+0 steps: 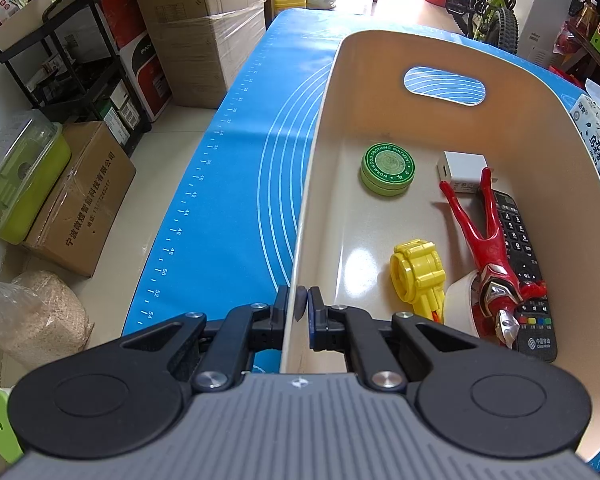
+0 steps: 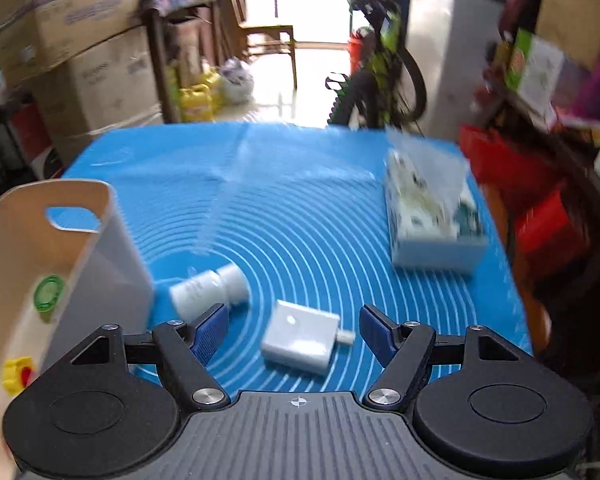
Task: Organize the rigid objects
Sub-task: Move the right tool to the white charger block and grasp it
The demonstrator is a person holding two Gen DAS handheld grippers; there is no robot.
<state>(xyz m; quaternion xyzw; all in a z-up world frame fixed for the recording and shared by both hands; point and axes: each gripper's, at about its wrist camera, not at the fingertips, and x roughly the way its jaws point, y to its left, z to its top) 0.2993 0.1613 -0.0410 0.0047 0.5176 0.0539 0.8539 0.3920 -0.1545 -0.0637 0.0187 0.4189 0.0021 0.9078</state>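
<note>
One adapter (image 2: 300, 338) between right gripper's (image 2: 294, 334) fingers

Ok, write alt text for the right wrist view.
The open right claw hangs over a blue mat, a white adapter lying between its fingers, untouched. A white bottle lies beside the beige bin at left; a tissue box sits at right.

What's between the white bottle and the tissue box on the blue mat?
In the right wrist view, only bare blue mat separates the white bottle from the tissue box. The white adapter lies nearer the camera.
</note>
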